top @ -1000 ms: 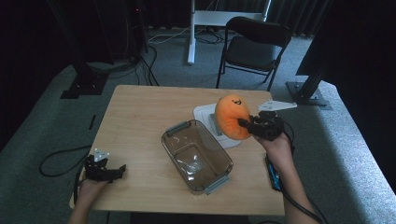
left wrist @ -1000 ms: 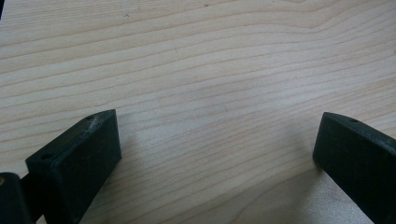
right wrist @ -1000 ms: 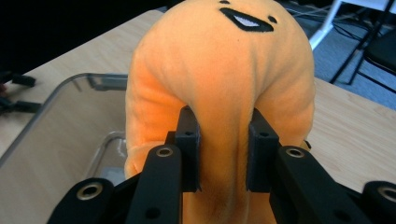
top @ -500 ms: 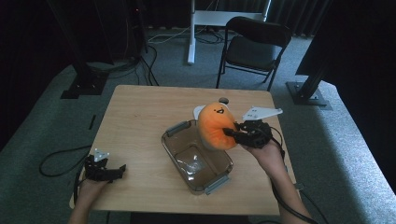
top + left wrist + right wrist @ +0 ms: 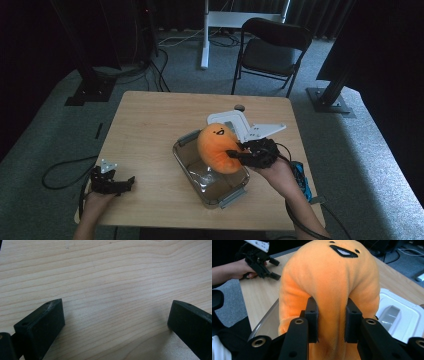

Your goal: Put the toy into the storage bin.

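An orange plush toy (image 5: 218, 148) with a smiling face hangs over the clear rectangular container (image 5: 200, 176) at mid-table. My right gripper (image 5: 235, 154) is shut on the plush toy (image 5: 329, 282), its black pads (image 5: 312, 315) pinching a fold of the fabric. At the table's front left corner my left gripper (image 5: 127, 182) rests low, jaws wide apart. In the left gripper view the left gripper (image 5: 116, 320) has bare wood between its black fingers (image 5: 46, 322).
A white lid (image 5: 231, 121) and a grey plate (image 5: 262, 131) lie behind the container. A folding chair (image 5: 272, 50) stands beyond the table's far edge. A blue object (image 5: 301, 178) sits at the right edge. The far left of the tabletop (image 5: 150, 120) is bare wood.
The right gripper has carried the plush toy leftward and toward the front, from above the white lid to above the clear container. The left gripper has stayed put.
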`<state>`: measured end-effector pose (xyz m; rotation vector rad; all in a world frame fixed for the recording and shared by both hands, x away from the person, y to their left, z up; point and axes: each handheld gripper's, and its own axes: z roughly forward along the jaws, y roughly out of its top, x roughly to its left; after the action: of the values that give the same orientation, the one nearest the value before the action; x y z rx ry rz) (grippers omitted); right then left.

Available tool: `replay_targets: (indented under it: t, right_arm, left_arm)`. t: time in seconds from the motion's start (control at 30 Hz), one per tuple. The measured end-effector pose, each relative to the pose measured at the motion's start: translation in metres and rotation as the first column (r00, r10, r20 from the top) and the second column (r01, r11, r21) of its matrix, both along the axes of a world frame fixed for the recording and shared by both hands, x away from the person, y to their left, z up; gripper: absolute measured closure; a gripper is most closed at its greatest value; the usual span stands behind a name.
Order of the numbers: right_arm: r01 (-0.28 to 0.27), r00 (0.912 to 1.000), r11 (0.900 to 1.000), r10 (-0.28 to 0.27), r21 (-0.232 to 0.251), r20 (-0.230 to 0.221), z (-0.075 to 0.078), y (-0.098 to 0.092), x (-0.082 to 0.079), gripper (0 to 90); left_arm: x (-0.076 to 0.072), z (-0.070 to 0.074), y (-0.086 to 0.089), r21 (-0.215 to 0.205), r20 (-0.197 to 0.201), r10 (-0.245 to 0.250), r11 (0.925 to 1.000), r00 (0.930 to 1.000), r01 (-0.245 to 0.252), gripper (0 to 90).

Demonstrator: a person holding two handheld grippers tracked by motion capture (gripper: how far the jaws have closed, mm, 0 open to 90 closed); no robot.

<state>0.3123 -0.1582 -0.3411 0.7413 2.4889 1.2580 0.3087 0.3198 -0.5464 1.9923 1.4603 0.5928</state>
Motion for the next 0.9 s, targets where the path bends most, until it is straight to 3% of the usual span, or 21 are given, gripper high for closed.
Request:
replay_targets:
  t: [0.5, 0.73, 0.9]
  right_arm:
    - [-0.076, 0.9961, 0.996, 0.074, -0.047, -0.047, -0.023, 0.016, -0.014, 70.5]
    - [-0.085, 0.9944, 0.993, 0.080, -0.078, -0.070, -0.033, 0.019, -0.012, 70.5]
    - [-0.103, 0.9896, 0.990, 0.091, -0.100, -0.111, -0.045, 0.025, -0.009, 69.9]
  left_arm:
    - [0.000, 0.000, 0.000, -0.001, -0.001, 0.001, 1.0000, 1.0000, -0.001, 1.3]
    - [0.000, 0.000, 0.000, 0.000, -0.002, 0.000, 1.0000, 1.0000, 0.000, 1.3]
    - [0.000, 0.000, 0.000, 0.001, -0.003, -0.001, 1.0000, 1.0000, 0.001, 1.3]
